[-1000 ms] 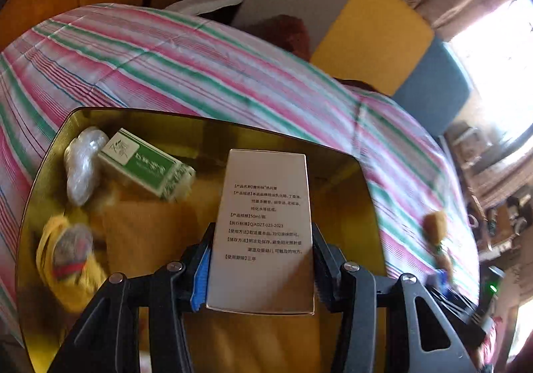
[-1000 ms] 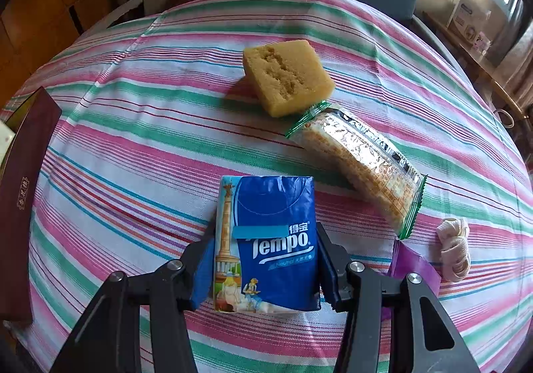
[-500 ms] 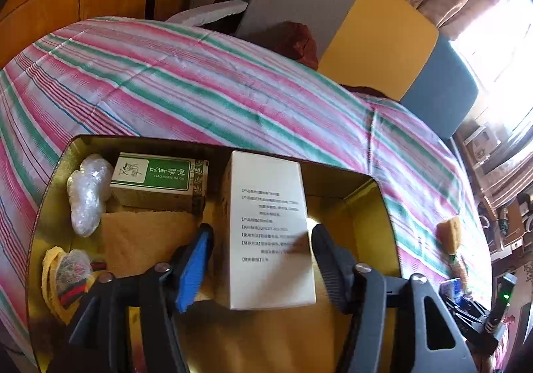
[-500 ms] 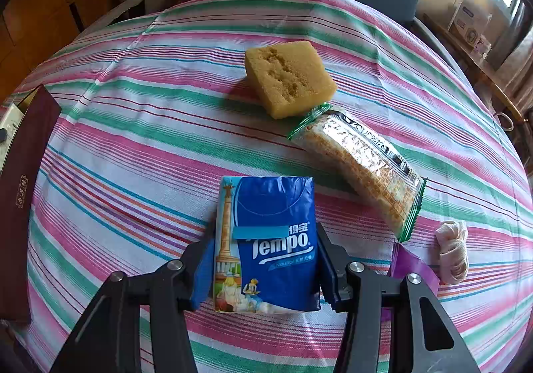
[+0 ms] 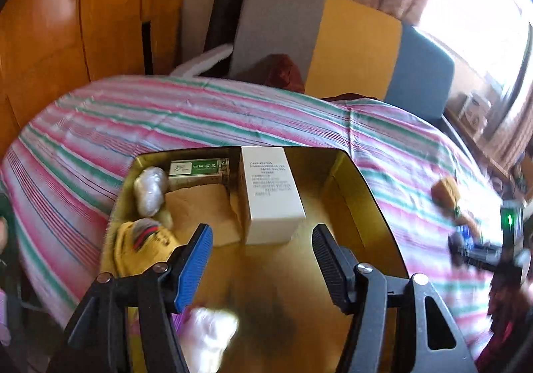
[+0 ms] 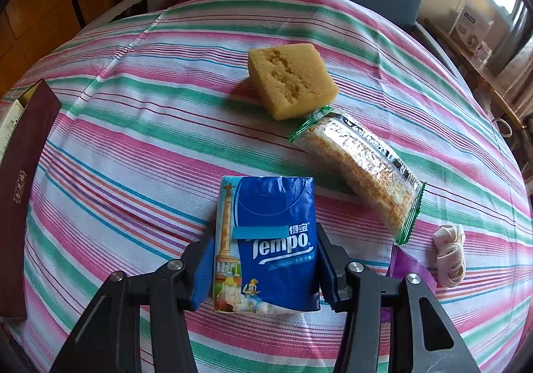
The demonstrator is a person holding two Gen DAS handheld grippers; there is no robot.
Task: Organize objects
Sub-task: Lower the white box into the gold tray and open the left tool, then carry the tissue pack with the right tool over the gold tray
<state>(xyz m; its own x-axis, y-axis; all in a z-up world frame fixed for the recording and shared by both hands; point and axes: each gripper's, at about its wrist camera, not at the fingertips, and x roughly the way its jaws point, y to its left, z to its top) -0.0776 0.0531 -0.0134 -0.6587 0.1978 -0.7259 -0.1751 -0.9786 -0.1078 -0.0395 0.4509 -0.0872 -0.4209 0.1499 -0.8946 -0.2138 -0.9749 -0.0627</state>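
Right tongs [image 6: 265,264] pinch a blue tissue pack [image 6: 266,243] by its two long sides, the pack lying flat against the striped bench [image 6: 133,146]; the side grip suits a soft, flat packet and leaves it ready to lift, probably toward the box. Left tongs [image 5: 263,256] stand spread with nothing between the pads, hanging above the open gold box [image 5: 363,193]. The white carton [image 5: 269,193] stands upright inside the box, clear of both pads, so it looks set down and released. It sits near the back wall, next to the other contents, which leaves the front of the box floor bare for more items. Also in the box: a green-and-white packet [image 5: 196,168] along the back wall, a tan pad [image 5: 203,206] lying flat, a clear-wrapped lump [image 5: 150,189] at the left, a yellow cloth bundle [image 5: 140,243] in the front-left corner. A blurred white thing [image 5: 210,336] shows below the left pad; cannot tell what it is. Still loose on the bench by the right tongs: a yellow sponge [image 6: 291,78], a biscuit pack [image 6: 359,170] touching its corner, a pale cloth knot [image 6: 449,253], and a purple scrap [image 6: 409,268] partly hidden. A dark red lid [image 6: 20,193] shows at the bench's left edge.
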